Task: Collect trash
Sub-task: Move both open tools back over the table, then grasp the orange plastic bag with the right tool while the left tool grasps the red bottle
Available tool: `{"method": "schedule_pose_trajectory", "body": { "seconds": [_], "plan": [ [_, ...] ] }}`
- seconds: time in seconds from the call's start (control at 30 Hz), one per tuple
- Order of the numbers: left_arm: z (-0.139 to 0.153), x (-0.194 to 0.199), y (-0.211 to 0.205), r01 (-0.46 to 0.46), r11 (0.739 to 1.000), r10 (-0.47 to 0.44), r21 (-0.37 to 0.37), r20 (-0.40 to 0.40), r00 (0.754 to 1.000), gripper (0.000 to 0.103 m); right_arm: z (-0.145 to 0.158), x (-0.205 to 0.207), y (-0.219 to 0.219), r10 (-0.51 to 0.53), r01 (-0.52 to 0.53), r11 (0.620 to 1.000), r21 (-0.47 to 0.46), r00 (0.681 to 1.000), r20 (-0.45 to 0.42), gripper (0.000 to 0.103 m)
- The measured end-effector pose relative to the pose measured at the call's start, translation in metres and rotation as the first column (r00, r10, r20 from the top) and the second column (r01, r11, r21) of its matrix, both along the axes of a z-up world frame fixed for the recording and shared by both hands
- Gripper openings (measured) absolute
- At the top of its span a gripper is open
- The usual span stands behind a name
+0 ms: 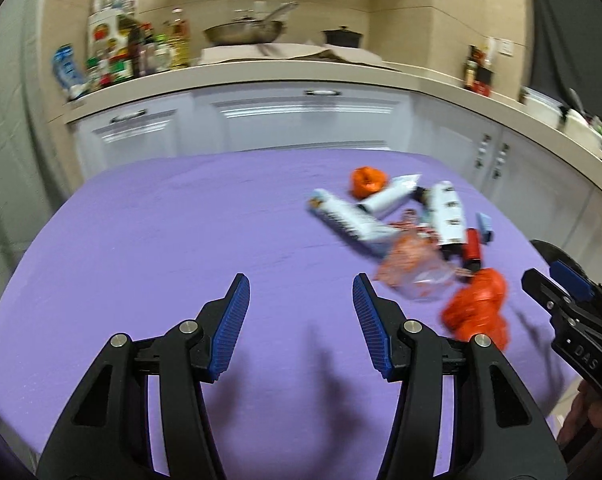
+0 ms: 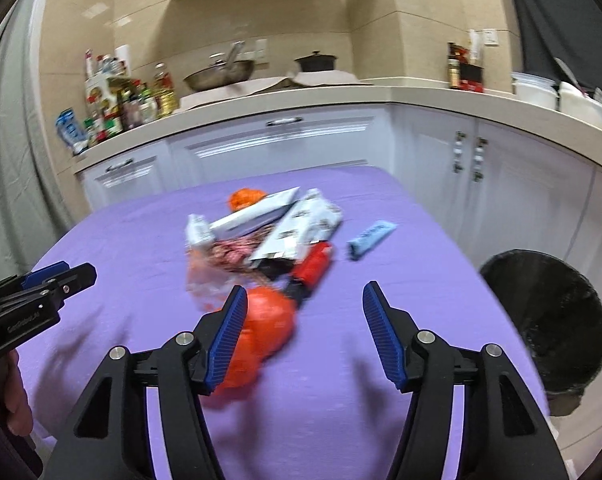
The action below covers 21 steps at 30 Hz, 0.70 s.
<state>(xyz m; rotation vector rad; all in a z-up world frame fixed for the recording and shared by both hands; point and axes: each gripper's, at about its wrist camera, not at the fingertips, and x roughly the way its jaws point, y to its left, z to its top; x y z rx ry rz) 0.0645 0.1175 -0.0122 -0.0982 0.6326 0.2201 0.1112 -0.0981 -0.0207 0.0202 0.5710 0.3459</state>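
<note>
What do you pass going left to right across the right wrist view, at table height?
Left gripper at the left edge → clear plastic bag → orange crumpled bag by the right gripper's left finger → red packet → light blue wrapper → black-lined trash bin beyond the purple table.

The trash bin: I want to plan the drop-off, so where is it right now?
The black-lined trash bin shows only in the right wrist view, on the floor past the right edge of the purple table, to the right of the open right gripper.
</note>
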Motion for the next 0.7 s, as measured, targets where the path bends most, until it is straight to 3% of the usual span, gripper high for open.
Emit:
{"method": "schedule_pose_trajectory", "body": {
  "seconds": [0.3,0.6,0.63,0.67,0.7],
  "plan": [
    [-0.011,-0.010,0.045,-0.070,0.998,0.070,-0.007,-0.018,0.997,0.052,-0.014,-0.003,0.044,0.049,-0.050,0.998,-0.027,0.998,-0.036,0.071],
    [-0.016,-0.007,0.040,-0.033,0.999,0.032,-0.038,-0.016,0.999,0.053,-0.032,0.002,0.042,0.018,-0.023,0.998,-0.050,0.995,-0.103,0.073],
    [-0.017,-0.007,0.037,-0.026,0.999,0.026,-0.039,-0.017,1.000,0.053,-0.034,0.002,0.040,0.018,-0.023,0.999,-0.049,0.994,-0.109,0.067],
    [-0.018,-0.006,0.034,-0.018,0.999,0.018,-0.041,-0.019,1.000,0.053,-0.036,0.003,0.038,0.022,-0.028,0.998,-0.049,0.993,-0.120,0.055],
    [-0.018,-0.005,0.032,-0.014,0.999,0.013,-0.041,-0.020,1.000,0.054,-0.037,0.003,0.037,0.027,-0.033,0.998,-0.047,0.992,-0.126,0.052]
  ]
}}
